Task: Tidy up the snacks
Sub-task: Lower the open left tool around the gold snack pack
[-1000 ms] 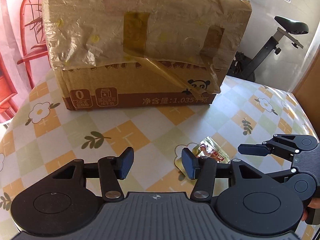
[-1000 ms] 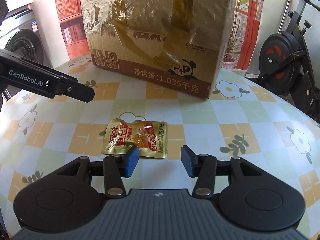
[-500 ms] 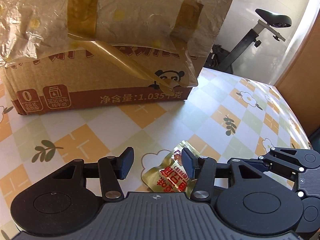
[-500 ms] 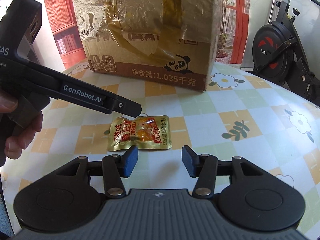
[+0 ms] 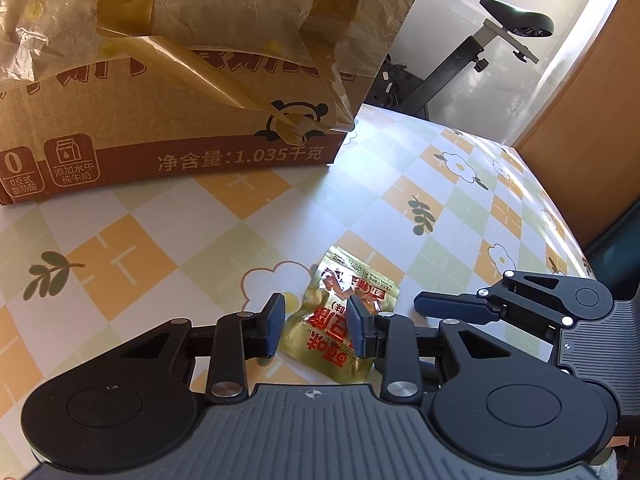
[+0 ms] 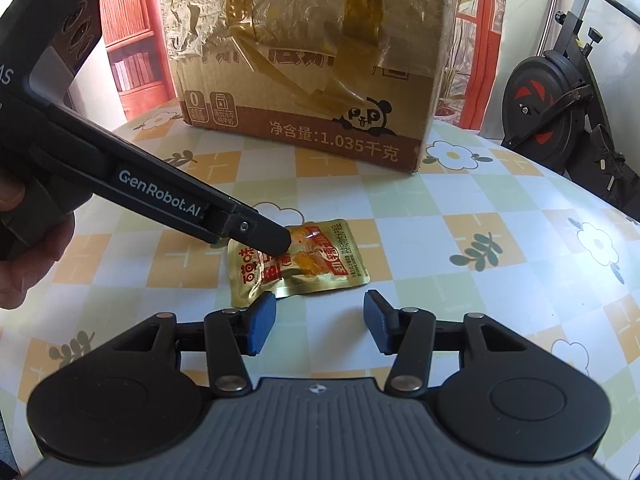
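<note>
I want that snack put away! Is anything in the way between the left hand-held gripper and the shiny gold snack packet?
Nothing visible: the left hand-held gripper already straddles the shiny gold snack packet, jaws just closing.

Box top: the cardboard box ran past the frame edge.
Packet: partly covered beneath the left gripper.

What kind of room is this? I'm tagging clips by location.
Probably a home living space: a black exercise bike, a red wooden bookshelf, and a table with flower-patterned checked tablecloth.

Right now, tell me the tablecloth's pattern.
Orange, green and white checks with flowers and leaves on the tablecloth; right wrist view.
</note>
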Motion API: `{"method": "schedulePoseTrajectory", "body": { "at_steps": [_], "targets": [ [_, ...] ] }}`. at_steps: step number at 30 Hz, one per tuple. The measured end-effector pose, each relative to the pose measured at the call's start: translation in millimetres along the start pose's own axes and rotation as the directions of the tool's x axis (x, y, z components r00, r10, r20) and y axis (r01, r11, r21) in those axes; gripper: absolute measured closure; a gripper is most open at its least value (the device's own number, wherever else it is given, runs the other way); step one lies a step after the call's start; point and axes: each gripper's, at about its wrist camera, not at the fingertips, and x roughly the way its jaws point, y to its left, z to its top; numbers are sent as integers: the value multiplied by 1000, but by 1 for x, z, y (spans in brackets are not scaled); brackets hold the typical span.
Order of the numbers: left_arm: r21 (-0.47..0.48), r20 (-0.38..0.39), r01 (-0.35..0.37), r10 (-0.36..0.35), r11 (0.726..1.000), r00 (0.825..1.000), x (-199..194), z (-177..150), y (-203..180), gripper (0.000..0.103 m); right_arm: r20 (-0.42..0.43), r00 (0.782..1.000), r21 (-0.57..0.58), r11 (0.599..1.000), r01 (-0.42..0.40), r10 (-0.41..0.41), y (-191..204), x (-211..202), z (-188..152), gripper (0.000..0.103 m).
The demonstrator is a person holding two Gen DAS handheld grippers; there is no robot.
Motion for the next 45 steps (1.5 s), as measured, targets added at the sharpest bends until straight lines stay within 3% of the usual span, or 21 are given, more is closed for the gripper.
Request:
{"method": "schedulePoseTrajectory", "body": {
  "at_steps": [10, 21, 32, 40, 45],
  "targets": [
    [-95, 35, -86, 89, 992, 995, -25, -12, 7, 67, 7, 1000, -96, 995, 29, -28, -12, -1, 10, 51],
    [-82, 48, -121, 125, 989, 991, -17, -18, -15, 67, 24, 1000, -106, 994, 19, -17, -17, 3, 12, 51],
    [71, 17, -198, 197, 978, 980, -10, -12, -25, 63, 25, 1000, -99, 995, -16, 18, -17, 11, 12, 51],
    [90, 8, -183, 183, 979, 983, -10, -9, -18, 65, 52, 998, -163, 986, -32, 41, -17, 17, 16, 48],
    [101, -5, -152, 153, 983, 988, -11, -6, -9, 71, 65, 996, -125, 991, -53, 61, -20, 15, 18, 48]
  ]
}}
